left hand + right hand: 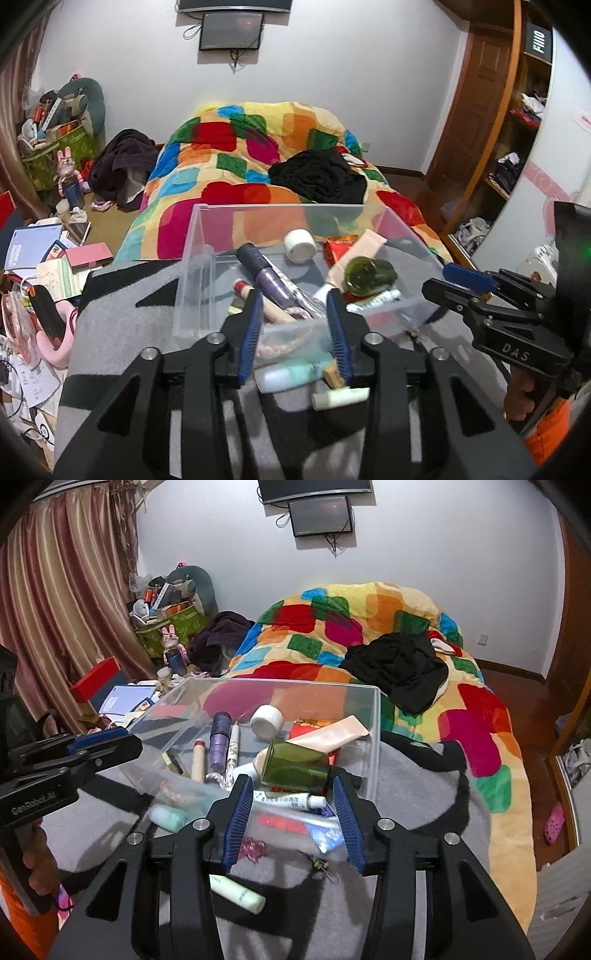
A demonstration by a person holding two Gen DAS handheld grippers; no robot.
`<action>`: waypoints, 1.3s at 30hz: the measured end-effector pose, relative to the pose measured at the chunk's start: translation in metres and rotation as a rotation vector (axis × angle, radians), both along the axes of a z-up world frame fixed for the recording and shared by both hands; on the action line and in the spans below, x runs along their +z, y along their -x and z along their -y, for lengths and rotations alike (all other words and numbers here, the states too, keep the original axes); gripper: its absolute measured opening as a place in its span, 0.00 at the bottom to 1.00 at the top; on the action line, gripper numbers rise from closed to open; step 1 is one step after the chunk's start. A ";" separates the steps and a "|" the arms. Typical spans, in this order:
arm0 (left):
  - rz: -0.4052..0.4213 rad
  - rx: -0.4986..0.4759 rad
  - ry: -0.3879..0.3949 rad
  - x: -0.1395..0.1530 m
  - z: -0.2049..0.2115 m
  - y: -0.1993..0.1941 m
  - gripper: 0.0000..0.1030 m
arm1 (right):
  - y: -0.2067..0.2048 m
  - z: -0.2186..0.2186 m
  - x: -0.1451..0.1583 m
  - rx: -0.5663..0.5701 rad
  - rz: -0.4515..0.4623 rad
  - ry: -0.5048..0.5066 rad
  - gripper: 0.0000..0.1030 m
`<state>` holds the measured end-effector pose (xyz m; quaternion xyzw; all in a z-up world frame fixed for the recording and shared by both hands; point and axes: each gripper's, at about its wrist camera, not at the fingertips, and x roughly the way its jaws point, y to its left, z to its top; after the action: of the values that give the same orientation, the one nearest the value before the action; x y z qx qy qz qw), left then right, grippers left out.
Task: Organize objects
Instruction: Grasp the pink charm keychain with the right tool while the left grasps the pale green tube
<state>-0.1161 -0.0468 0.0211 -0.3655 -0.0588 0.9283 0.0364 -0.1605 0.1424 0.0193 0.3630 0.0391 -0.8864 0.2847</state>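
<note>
Your left hand-held gripper point(293, 314) and right hand-held gripper point(293, 805) both hang spread, gripping nothing, at the near wall of the clear bin point(373, 738) (toiletries inside) on the bed's grey blanket point(417, 797), a pale green tube point(238, 893) lying outside it.

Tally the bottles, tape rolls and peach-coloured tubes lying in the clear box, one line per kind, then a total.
Bottles: 2, the green glass bottle and the purple bottle
Tape rolls: 1, the white tape roll
Peach-coloured tubes: 1, the peach tube
Total: 4
</note>
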 end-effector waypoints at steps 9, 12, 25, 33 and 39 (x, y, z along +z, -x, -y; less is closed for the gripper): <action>0.064 -0.055 0.023 -0.024 -0.016 -0.024 0.50 | -0.031 -0.007 -0.017 0.079 0.015 -0.066 0.42; 0.105 -0.062 0.019 -0.038 -0.019 -0.026 0.50 | -0.037 -0.004 -0.034 0.119 0.054 -0.091 0.42; 0.184 -0.124 -0.002 -0.060 -0.035 -0.018 0.56 | -0.049 0.018 -0.062 0.348 0.213 -0.016 0.34; 0.189 -0.101 0.083 -0.066 -0.048 -0.015 0.56 | -0.075 0.010 -0.055 0.444 0.151 -0.034 0.34; 0.170 -0.076 0.170 -0.073 -0.049 -0.025 0.56 | -0.046 -0.013 -0.053 0.245 0.116 -0.107 0.35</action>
<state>-0.0907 0.0024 -0.0516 -0.4465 0.0310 0.8935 0.0356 -0.1140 0.1558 -0.0341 0.4206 0.1136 -0.8193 0.3727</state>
